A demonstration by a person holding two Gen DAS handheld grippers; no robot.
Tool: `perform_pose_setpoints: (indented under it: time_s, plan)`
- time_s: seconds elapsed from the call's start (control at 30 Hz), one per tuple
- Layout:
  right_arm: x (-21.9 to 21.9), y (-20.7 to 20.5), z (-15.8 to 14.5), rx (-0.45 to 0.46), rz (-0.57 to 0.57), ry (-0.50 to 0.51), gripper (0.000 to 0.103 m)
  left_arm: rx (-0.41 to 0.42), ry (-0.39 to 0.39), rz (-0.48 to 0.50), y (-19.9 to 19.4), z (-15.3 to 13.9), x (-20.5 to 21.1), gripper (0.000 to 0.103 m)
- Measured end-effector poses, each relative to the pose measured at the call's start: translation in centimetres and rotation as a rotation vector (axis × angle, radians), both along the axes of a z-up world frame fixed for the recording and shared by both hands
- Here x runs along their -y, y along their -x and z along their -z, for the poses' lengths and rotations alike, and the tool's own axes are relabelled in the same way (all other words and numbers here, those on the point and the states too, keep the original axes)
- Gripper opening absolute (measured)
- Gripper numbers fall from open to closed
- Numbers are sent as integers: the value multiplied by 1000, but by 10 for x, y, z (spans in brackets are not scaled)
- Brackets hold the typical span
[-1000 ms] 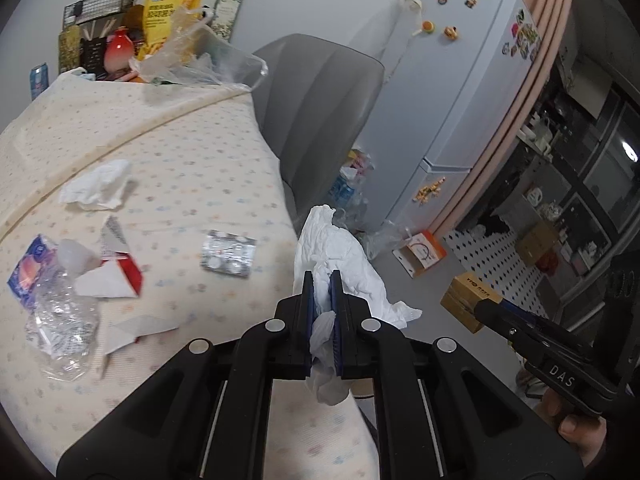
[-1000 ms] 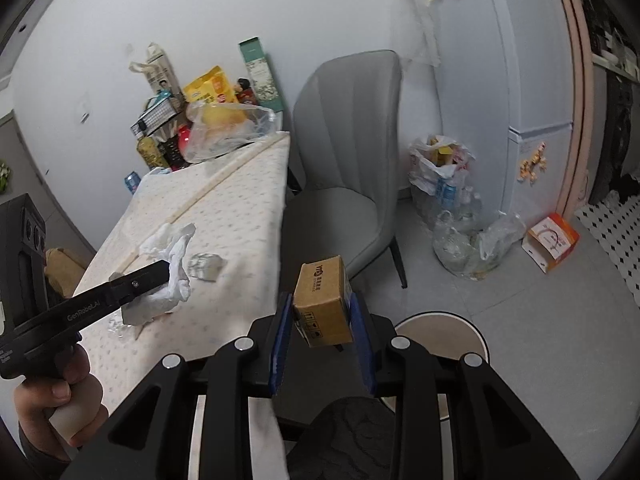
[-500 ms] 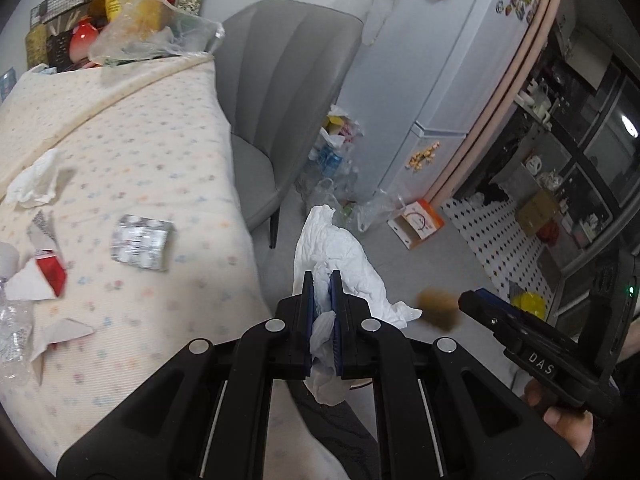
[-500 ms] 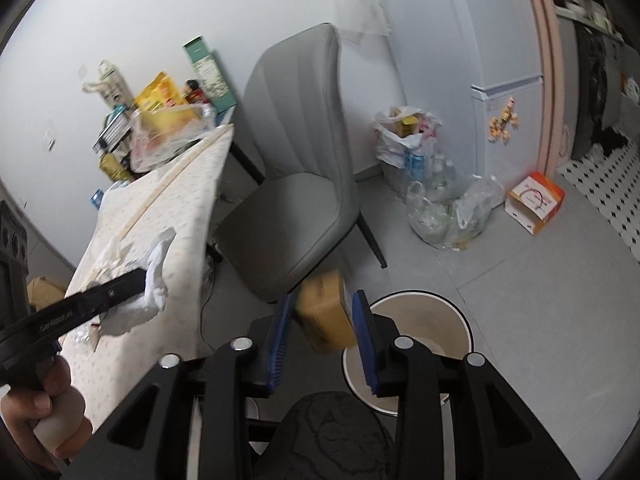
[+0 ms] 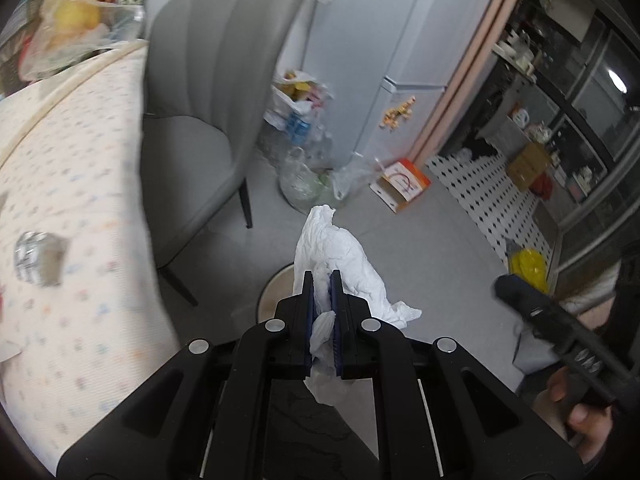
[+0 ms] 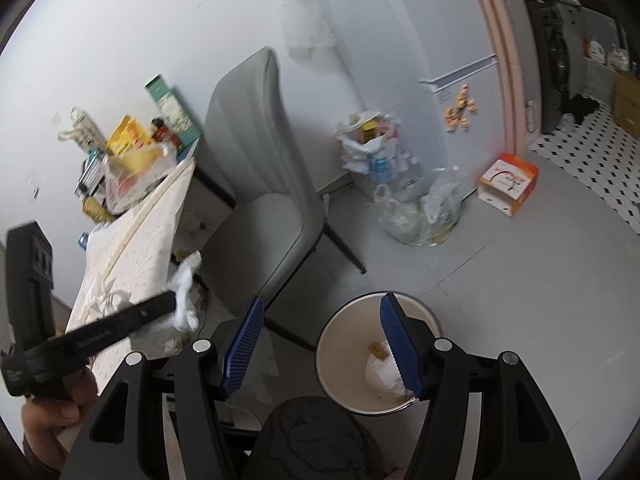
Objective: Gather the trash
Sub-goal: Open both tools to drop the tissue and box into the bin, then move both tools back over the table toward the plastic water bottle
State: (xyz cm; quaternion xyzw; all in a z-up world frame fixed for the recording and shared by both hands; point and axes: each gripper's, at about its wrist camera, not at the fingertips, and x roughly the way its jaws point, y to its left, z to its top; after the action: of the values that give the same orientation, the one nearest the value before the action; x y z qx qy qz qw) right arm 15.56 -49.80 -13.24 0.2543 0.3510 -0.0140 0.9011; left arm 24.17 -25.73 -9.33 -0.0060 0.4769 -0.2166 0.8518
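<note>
The right gripper [image 6: 320, 344] is seen spread wide and empty above the white bin [image 6: 344, 328]; the small cardboard box that was clamped in it a second ago is gone, and a small brown piece together with some paper can be made out at the bottom of the bin, so the box is judged to have been dropped in. The left gripper [image 5: 321, 292] is kept clenched on a crumpled white tissue [image 5: 340, 256], which is now carried off the counter [image 5: 80, 184] and out over the floor, whereas a second ago it was held above the counter's edge. In the left wrist view the rim of the bin is only partly visible behind the tissue, so the tissue is judged to be close to the drop point but not yet over the opening. One item is thus taken as delivered and the tissue as next. A foil blister pack [image 5: 38, 256] is left on the counter beside the grey chair [image 5: 208, 92], so more collecting is expected afterwards.
</note>
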Motion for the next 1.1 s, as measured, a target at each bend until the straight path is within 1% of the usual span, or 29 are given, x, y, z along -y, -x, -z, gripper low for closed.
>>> perform_pose_setpoints:
  time_s: [0.17, 0.33, 0.4, 0.43, 0.47, 0.5, 0.53, 0.57, 0.6, 0.73, 0.8, 1.0, 1.1]
  plan:
    - [32, 21, -5, 9, 82, 0, 61, -17, -18, 47, -3, 7, 28, 8]
    - [49, 34, -4, 3, 116, -11, 61, -28, -25, 76, -5, 11, 49, 8]
    - [53, 36, -2, 1, 120, -16, 61, -45, -12, 96, -6, 13, 55, 9]
    - [54, 36, -1, 0, 121, -18, 61, -52, -7, 101, -6, 14, 57, 16]
    - [54, 36, 0, -1, 122, -20, 62, -64, 3, 104, -7, 15, 57, 37]
    - [54, 35, 0, -2, 120, -23, 62, -68, 23, 96, -7, 15, 54, 51]
    - [53, 35, 0, -2, 117, -25, 62, -62, 37, 83, -6, 14, 51, 70]
    - [51, 34, 0, 1, 111, -24, 62, -41, 54, 63, -4, 11, 45, 73]
    - [49, 32, -1, 3, 107, -22, 62, -31, 55, 60, -4, 8, 43, 73]
    - [39, 29, -4, 9, 89, -14, 66, -13, 43, 49, -4, 1, 32, 75]
    - [35, 28, -5, 10, 82, -10, 67, 4, 52, 32, -4, -5, 23, 80]
    - [16, 19, -13, 14, 44, 9, 69, 50, 73, -4, 3, -22, -2, 81]
    - [0, 13, -17, 15, 15, 21, 72, 76, 100, -37, 8, -33, -24, 84]
